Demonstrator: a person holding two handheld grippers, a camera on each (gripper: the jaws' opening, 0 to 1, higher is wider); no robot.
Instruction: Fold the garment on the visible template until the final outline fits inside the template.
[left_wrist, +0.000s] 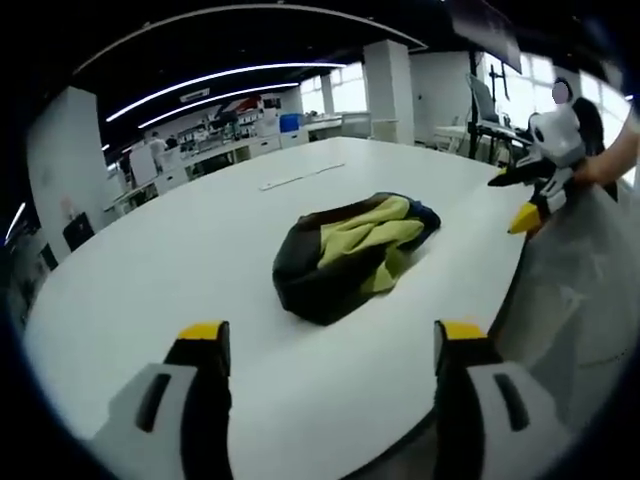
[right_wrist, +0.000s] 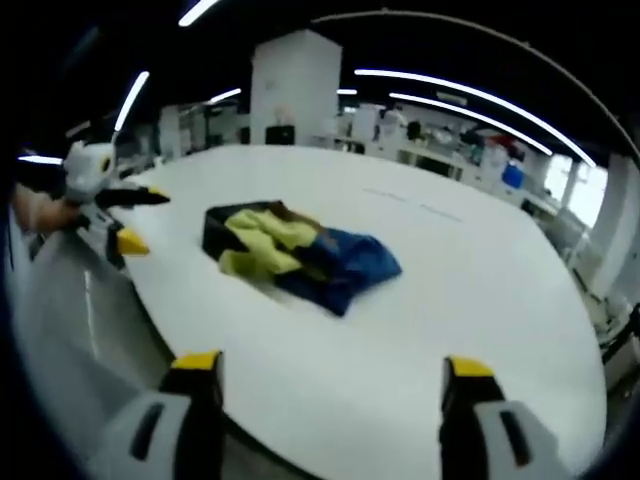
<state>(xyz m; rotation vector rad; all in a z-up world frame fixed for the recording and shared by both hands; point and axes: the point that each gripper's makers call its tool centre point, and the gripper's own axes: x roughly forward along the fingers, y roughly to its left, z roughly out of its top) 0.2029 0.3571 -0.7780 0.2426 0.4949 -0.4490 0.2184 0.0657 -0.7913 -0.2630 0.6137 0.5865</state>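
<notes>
A crumpled garment (left_wrist: 350, 255) in black, yellow-green and blue lies in a heap on the white table (left_wrist: 200, 250). My left gripper (left_wrist: 330, 335) hangs open over the near table edge, short of the garment, with nothing between its yellow-tipped jaws. The right gripper (left_wrist: 535, 195) enters the left gripper view from the right, beyond the table edge. In the right gripper view the same garment (right_wrist: 300, 255) lies ahead of my right gripper (right_wrist: 333, 365), which is open and empty. There the left gripper (right_wrist: 125, 220) shows at the left, held by a hand.
The white table (right_wrist: 480, 290) is large and rounded, with a thin pale strip (left_wrist: 300, 178) lying far across it. Desks, monitors and pillars stand behind. A person's light sleeve (left_wrist: 590, 270) covers the right side of the left gripper view.
</notes>
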